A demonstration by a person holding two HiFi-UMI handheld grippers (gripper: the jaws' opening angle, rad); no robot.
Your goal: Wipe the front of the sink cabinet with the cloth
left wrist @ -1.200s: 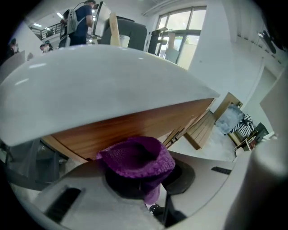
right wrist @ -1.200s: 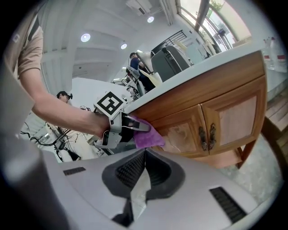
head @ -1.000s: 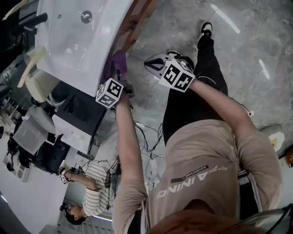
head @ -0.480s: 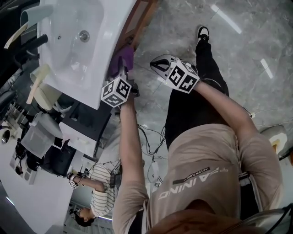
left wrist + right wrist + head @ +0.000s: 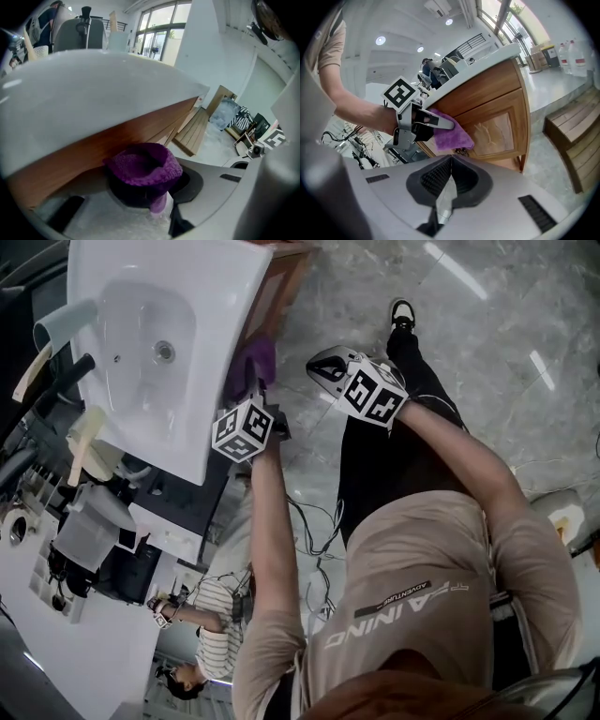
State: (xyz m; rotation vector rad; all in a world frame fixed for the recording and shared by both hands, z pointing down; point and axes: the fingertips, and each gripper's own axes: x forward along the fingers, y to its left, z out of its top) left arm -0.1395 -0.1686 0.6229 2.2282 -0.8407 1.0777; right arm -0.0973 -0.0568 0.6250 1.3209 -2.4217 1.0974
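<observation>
Left gripper [image 5: 255,395] clamped on purple cloth [image 5: 143,164]. Cloth pressed against the wooden cabinet [image 5: 497,108] front, at its top edge just under the rim of the white sink [image 5: 150,343]. Right gripper [image 5: 445,194] jaws together, nothing between them, held off the cabinet, near the left one.

Head view looks steeply down; both gripper views share the cabinet [image 5: 497,108]

Bright, even light comes from ceiling lamps [image 5: 380,41] and windows [image 5: 154,35]; white streaks glare on the marble floor [image 5: 506,324]. My gripper views bend and darken at the rims, and the cloth [image 5: 143,168] near my lens blurs.
</observation>
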